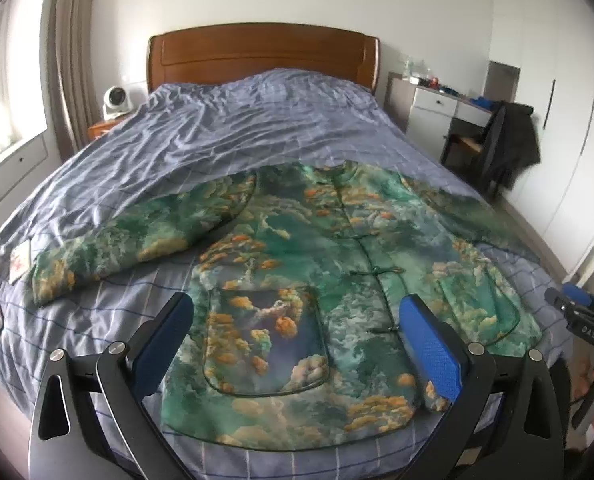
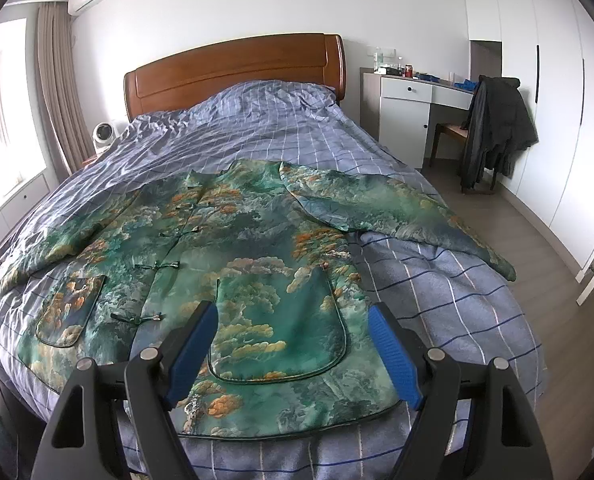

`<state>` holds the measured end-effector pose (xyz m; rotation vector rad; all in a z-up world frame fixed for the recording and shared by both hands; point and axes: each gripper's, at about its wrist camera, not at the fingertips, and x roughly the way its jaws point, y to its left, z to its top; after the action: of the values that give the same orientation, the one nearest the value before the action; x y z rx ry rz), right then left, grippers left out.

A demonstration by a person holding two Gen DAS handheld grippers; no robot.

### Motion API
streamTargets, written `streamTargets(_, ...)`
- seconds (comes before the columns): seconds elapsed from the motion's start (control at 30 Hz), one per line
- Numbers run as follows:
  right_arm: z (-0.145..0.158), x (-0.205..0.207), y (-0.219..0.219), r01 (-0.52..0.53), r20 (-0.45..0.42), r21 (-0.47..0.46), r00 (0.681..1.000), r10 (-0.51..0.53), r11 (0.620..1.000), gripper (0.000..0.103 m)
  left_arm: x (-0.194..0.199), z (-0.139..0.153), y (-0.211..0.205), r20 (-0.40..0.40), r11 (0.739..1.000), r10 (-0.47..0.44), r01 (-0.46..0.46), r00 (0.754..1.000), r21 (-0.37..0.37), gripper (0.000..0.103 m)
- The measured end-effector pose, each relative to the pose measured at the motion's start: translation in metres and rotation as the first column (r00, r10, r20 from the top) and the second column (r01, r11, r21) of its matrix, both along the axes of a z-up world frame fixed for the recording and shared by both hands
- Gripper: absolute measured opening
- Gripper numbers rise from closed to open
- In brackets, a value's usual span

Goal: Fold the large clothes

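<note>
1. Your jacket lies flat on the bed, collar toward the headboard, hem nearest you.
2. Left gripper and right gripper both gape wide, empty, above the hem.

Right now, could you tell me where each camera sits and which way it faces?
Left wrist: on the left tool, at the bed's foot, angled down at the jacket; open blue pads, right tool and a hand at right.
Right wrist: on the right tool, same direction; open pads only.
Shared: jacket, bed, headboard, desk.
</note>
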<state>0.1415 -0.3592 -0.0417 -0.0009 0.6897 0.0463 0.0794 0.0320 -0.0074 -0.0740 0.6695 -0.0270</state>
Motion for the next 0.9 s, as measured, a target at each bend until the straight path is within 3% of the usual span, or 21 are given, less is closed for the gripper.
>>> streamTargets(0.5, -0.011, 0.007, -0.007, 0.006, -0.023, 0.028, 1.0, -0.005, 1.0, 0.079, 0.001, -0.009, 0.003, -0.028, 1.0, 0.027, -0.027, 0.999, -0.006, 0.103)
streamTargets(0.9, -0.015, 0.024, -0.11, 0.2, -0.013, 0.045, 0.98, -0.199, 0.979, 0.079, 0.014, -0.01, -0.022, -0.045, 0.999, 0.002, 0.001, 0.999, 0.048, 0.103)
